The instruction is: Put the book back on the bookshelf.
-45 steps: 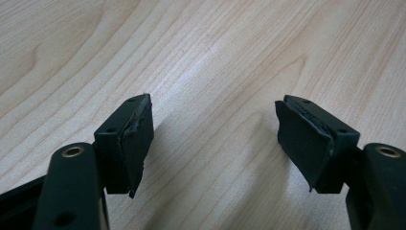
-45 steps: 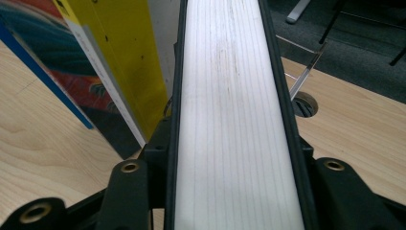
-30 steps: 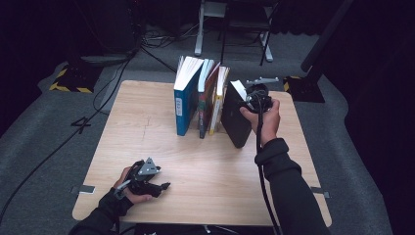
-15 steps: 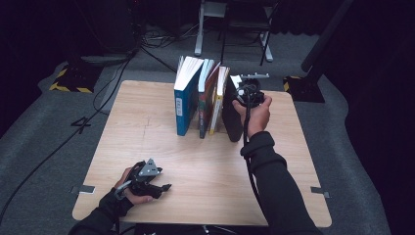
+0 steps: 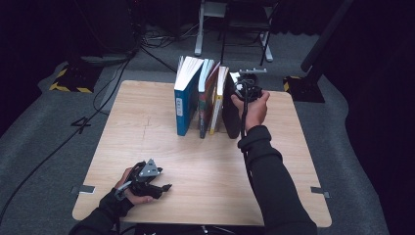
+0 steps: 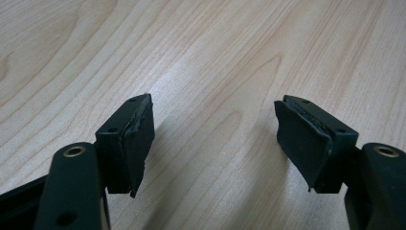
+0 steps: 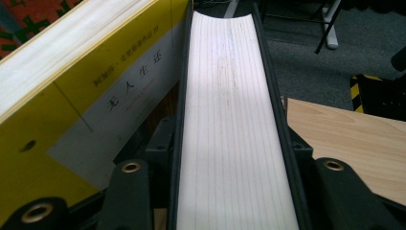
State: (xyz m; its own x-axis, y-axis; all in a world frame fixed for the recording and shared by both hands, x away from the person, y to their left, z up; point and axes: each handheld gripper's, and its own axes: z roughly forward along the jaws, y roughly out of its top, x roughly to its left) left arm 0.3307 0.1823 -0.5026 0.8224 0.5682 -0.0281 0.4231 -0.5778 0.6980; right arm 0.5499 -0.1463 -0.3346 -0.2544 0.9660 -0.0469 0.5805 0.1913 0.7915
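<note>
The right claw (image 5: pixel 238 83) was clamped on the black-covered book (image 5: pixel 230 115), the outermost volume on the right of a row of four standing upright near the far middle of the table (image 5: pixel 147 127). In the right gripper view its jaws sat against both black covers with the pale page edges (image 7: pixel 230 120) running up between them, so it was pinching the book from its top edge. The book stood on the table, close against the yellow book (image 7: pixel 86 110) beside it; whether it had lifted clear of the wood could not be told. To the left of those stood a red-spined book (image 5: pixel 204 105) and a blue book (image 5: pixel 185 100), both leaning slightly.

The left claw (image 5: pixel 161 187) lay on the table's near left corner, well apart from the books, its jaws spread with nothing but bare wood grain between the pads (image 6: pixel 139 139).

As a judgement, the work looked early: the grasp on the black book was made, but the book remained in the row. Drawing it out and setting it down wherever it belonged appeared yet to be done, and the other three books stood untouched.
</note>
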